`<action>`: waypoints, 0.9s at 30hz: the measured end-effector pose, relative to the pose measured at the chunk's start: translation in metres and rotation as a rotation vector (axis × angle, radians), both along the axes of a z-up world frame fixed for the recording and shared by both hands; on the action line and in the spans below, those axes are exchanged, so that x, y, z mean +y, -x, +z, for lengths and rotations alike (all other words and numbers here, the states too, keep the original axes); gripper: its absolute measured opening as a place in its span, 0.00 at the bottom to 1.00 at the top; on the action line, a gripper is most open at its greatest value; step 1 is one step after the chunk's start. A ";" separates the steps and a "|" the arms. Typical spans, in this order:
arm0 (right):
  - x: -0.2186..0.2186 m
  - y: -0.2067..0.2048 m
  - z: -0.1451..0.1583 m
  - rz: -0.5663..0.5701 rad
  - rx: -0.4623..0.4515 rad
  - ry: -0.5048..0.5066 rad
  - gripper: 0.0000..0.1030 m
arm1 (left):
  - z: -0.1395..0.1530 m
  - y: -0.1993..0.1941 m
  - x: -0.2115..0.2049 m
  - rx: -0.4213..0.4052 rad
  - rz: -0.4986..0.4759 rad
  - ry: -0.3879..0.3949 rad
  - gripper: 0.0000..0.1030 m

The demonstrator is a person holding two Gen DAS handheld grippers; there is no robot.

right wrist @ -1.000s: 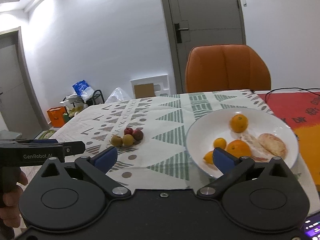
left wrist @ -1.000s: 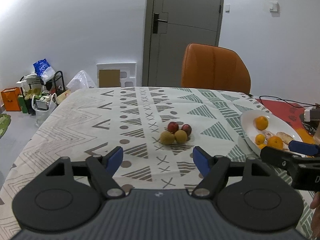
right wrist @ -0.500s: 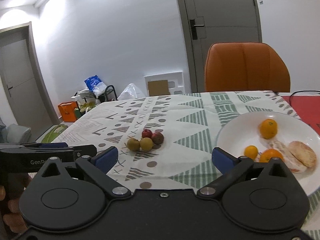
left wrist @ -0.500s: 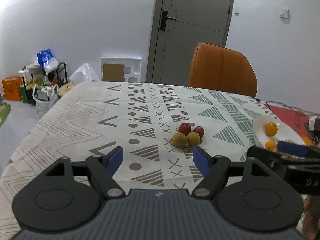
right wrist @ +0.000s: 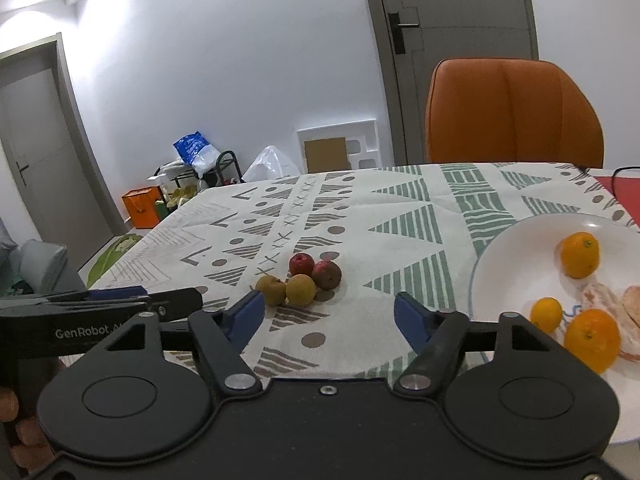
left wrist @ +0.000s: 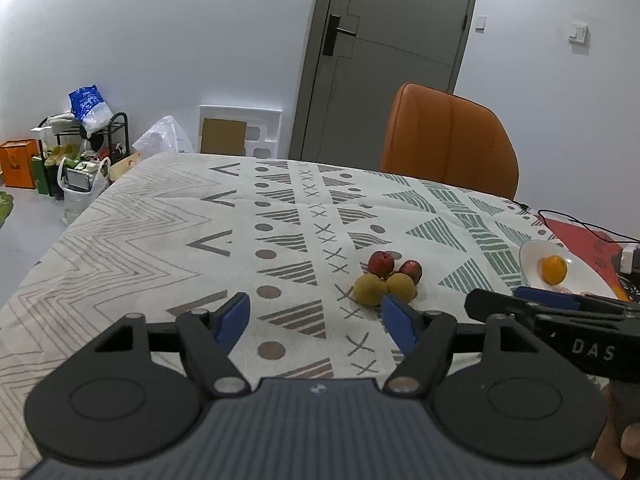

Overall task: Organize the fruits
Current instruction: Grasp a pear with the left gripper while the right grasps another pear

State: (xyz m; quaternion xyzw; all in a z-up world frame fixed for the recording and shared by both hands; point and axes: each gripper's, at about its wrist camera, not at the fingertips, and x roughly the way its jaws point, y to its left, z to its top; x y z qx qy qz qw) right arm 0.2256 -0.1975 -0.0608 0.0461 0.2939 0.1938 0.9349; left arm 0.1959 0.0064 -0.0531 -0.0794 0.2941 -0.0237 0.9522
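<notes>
Landmark: white plate [right wrist: 516, 248], at the table's right side.
Loose cluster: four small fruits [right wrist: 302, 280] touching on the tablecloth [right wrist: 400, 200], left of the plate; likely awaiting sorting.
Cluster count: two red, two yellow-brown.
Plate contents: three oranges [right wrist: 579, 254], plus peeled segments; apparently the collecting spot.
Left gripper [left wrist: 316, 318]: jaws parted and closing, nothing between them; aimed at the cluster, left of the plate.
Right gripper [right wrist: 330, 316]: jaws parted and closing, empty; near the plate's left rim.
Chair [left wrist: 450, 142]: one, orange, behind the plate.

home dining room: tablecloth [left wrist: 160, 216], chair [left wrist: 448, 140]
</notes>
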 end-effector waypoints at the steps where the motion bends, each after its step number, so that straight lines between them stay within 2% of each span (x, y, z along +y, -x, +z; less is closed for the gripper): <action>1: 0.001 -0.002 -0.001 0.004 0.003 -0.001 0.63 | -0.001 -0.002 0.000 -0.001 -0.003 0.000 0.67; 5: 0.003 -0.011 -0.004 0.017 0.022 -0.008 0.57 | -0.003 -0.010 -0.001 0.006 -0.026 0.012 0.59; 10: 0.006 -0.020 -0.006 0.042 0.040 -0.010 0.49 | -0.007 -0.022 -0.002 0.023 -0.059 0.032 0.41; 13: 0.007 -0.027 -0.009 0.064 0.055 -0.010 0.43 | -0.010 -0.029 -0.002 0.031 -0.076 0.041 0.35; 16: 0.008 -0.034 -0.013 0.079 0.073 -0.020 0.38 | -0.013 -0.037 -0.003 0.041 -0.090 0.057 0.32; 27: 0.017 -0.052 -0.020 0.124 0.101 -0.035 0.37 | -0.018 -0.053 0.006 0.065 -0.111 0.112 0.30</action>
